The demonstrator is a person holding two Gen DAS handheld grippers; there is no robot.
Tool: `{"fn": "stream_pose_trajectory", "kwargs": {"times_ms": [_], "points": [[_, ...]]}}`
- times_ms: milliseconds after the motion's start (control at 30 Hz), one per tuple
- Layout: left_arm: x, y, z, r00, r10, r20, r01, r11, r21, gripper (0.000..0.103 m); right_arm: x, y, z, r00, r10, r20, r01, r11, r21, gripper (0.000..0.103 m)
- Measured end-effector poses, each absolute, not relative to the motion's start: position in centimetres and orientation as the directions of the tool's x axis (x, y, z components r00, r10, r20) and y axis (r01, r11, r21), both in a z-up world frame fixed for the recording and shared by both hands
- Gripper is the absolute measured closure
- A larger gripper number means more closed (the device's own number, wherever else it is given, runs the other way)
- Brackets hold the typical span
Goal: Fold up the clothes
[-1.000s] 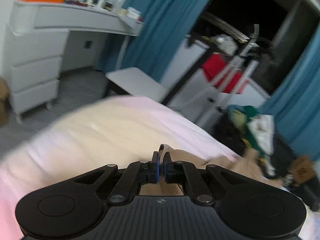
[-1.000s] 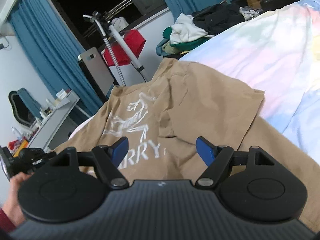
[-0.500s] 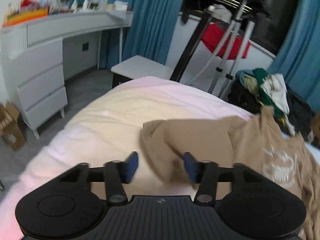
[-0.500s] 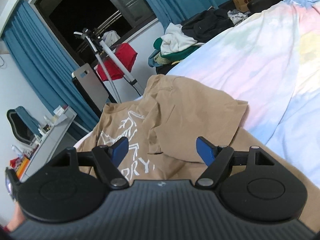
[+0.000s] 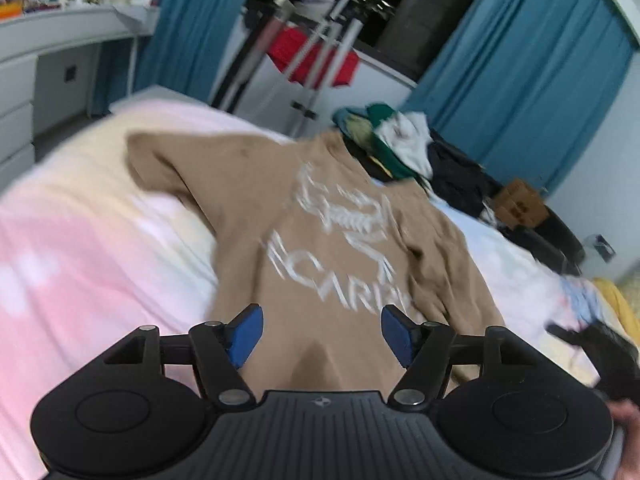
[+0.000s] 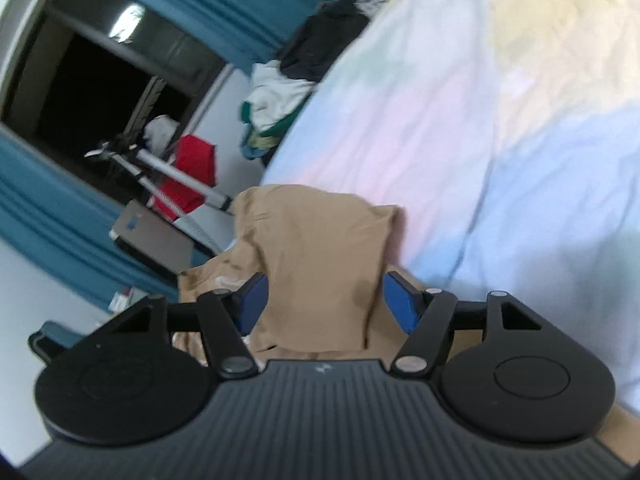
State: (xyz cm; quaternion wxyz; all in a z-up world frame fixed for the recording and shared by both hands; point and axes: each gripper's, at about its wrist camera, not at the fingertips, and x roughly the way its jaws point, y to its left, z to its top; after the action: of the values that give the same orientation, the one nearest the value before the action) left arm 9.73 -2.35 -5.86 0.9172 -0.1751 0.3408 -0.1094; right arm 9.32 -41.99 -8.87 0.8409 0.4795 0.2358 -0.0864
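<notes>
The tan cotton T-shirt with a white printed logo (image 5: 344, 240) lies spread on the pastel tie-dye bed cover (image 5: 80, 240), ahead of the left tool (image 5: 322, 334), whose jaws are opening with nothing pinched. One sleeve (folded inward) (image 6: 320, 264) sits ahead of the right tool (image 6: 324, 300), whose jaws are closing, not yet pressing cloth.

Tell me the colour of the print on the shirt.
White, on the tan shirt; clearest in the left wrist view.
</notes>
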Motion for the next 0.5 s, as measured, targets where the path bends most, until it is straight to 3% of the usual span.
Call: {"fn": "stream_pose_trajectory", "kwargs": {"times_ms": [133, 267, 333, 367, 500], "points": [[10.3, -3.3, -7.8, 0.725, -0.316, -0.612, 0.112, 0.931, -0.348, 0.035, 11.8, -42.5, -10.6, 0.855, 0.077, -0.513, 0.415, 0.492, 0.765, 0.044], [12.1, -2.8, -9.6, 0.723, -0.331, -0.607, 0.116, 0.923, -0.366, 0.035, 16.1, -42.5, -11.7, 0.814, 0.031, -0.58, 0.464, 0.567, 0.681, 0.064], [12.7, -2.5, -10.3, 0.721, -0.341, -0.604, 0.119, 0.919, -0.377, 0.036, 18.0, -42.5, -12.4, 0.788, -0.01, -0.616, 0.488, 0.621, 0.614, 0.082], [12.8, -2.4, -10.4, 0.721, -0.344, -0.601, 0.123, 0.918, -0.378, 0.036, 18.9, -42.5, -12.6, 0.776, -0.029, -0.63, 0.497, 0.644, 0.582, 0.097], [12.9, -2.5, -10.7, 0.725, -0.348, -0.595, 0.146, 0.921, -0.361, 0.037, 20.2, -42.5, -10.3, 0.81, -0.122, -0.573, 0.469, 0.721, 0.51, 0.098]]}}
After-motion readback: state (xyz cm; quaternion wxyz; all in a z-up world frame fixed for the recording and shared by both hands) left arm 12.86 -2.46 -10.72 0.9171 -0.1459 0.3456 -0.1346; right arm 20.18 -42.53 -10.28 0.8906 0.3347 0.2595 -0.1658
